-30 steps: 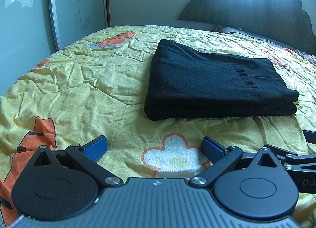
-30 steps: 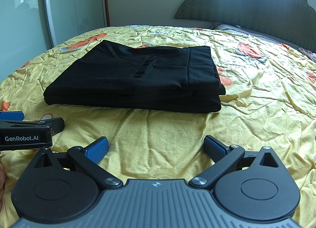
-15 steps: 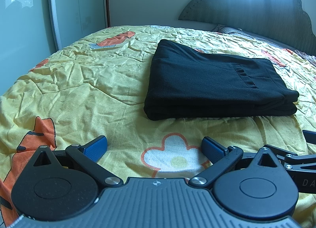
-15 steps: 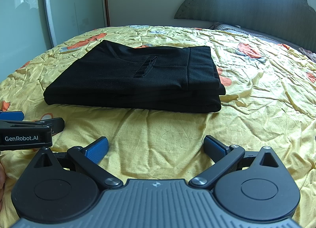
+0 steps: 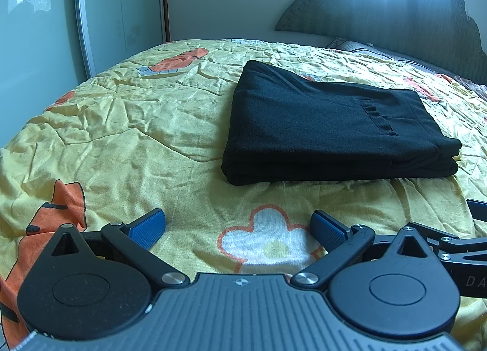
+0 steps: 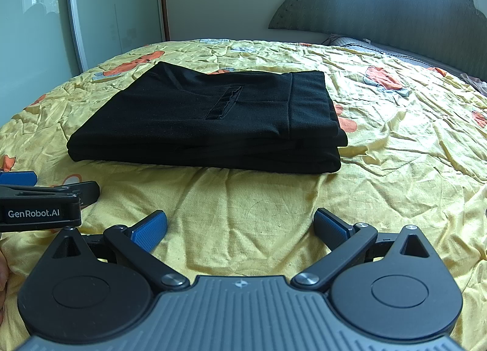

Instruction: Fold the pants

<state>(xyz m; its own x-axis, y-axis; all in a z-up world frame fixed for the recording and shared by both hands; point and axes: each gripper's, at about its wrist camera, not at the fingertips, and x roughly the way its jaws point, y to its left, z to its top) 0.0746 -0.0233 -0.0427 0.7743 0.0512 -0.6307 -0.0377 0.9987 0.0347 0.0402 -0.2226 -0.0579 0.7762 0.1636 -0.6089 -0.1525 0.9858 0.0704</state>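
Black pants (image 5: pixel 328 125) lie folded in a flat rectangular stack on the yellow bedspread (image 5: pixel 127 125); they also show in the right wrist view (image 6: pixel 213 122). My left gripper (image 5: pixel 239 227) is open and empty, low over the bedspread, short of the stack's near edge. My right gripper (image 6: pixel 240 227) is open and empty, also short of the stack's near edge. The left gripper's side shows at the left edge of the right wrist view (image 6: pixel 39 208).
A padded headboard (image 6: pixel 395 7) stands at the back right. A mirrored wardrobe door (image 5: pixel 115 16) stands at the left beyond the bed. A pillow (image 6: pixel 380 46) lies by the headboard.
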